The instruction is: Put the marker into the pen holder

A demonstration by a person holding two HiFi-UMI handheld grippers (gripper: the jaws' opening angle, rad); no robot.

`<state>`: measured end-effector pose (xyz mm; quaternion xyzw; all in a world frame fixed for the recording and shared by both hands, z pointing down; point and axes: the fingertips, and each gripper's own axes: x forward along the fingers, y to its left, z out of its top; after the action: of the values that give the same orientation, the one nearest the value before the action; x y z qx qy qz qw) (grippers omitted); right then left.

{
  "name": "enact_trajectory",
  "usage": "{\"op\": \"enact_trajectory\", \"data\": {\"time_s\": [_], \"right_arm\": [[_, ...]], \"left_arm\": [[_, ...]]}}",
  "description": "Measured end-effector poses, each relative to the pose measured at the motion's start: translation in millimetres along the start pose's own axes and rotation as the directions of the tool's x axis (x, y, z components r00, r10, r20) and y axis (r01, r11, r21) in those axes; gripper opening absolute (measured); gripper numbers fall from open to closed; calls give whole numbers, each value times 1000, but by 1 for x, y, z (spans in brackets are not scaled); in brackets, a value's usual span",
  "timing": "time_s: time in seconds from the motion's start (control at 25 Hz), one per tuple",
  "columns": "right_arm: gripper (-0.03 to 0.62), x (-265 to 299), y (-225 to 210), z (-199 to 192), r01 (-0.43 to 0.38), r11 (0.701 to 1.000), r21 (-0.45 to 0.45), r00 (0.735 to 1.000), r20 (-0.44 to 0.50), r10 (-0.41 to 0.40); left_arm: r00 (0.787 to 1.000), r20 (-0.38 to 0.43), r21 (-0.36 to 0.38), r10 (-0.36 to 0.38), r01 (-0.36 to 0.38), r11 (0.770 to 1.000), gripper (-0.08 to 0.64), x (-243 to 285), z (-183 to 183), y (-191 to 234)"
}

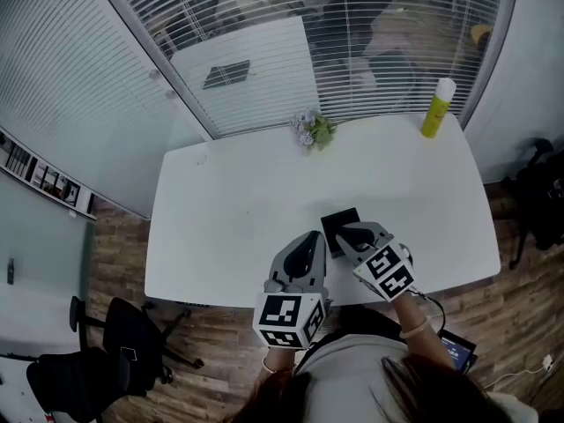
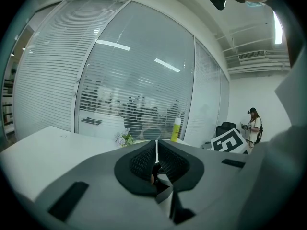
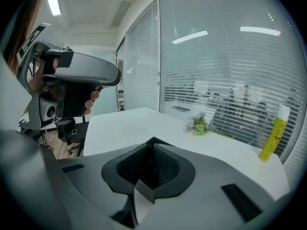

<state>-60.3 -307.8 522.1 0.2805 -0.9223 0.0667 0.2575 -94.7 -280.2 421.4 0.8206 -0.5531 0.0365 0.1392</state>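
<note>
Head view: we see a white table (image 1: 229, 227) with flowers (image 1: 313, 130) and a yellow bottle (image 1: 436, 108) by the blinds (image 1: 352, 33), and our left gripper (image 1: 308, 238) and right gripper (image 1: 346, 234) have their jaws closed and empty.

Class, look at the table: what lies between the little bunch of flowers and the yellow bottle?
Nothing. The head view shows only bare white table between the flowers and the yellow bottle.

The left gripper (image 2: 157, 151) has its 2 black ribbed jaws pressed together, with only a thin slit between them. Beyond, on the far side of the white table (image 2: 43, 147), a small flower bunch (image 2: 124, 138) sits left of a yellow bottle (image 2: 176, 129), in front of the blinds (image 2: 134, 71). At the right are a marker cube (image 2: 231, 142) and 1 standing person (image 2: 253, 124).
</note>
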Motion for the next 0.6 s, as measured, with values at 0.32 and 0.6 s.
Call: {"op": "enact_trajectory", "data": {"time_s": [0.32,0.6], "right_arm": [[64,-3,6,-4,-7,1000,8,1000,-7,7],[67,-9,10,-9,-10,1000,11,1000,-16,10]], "left_arm": [[1000,-6,1,-17,17,1000,29,-2,-2,-6],[1000,-4,2,-21,21,1000,29,-6,-2,-12]]}}
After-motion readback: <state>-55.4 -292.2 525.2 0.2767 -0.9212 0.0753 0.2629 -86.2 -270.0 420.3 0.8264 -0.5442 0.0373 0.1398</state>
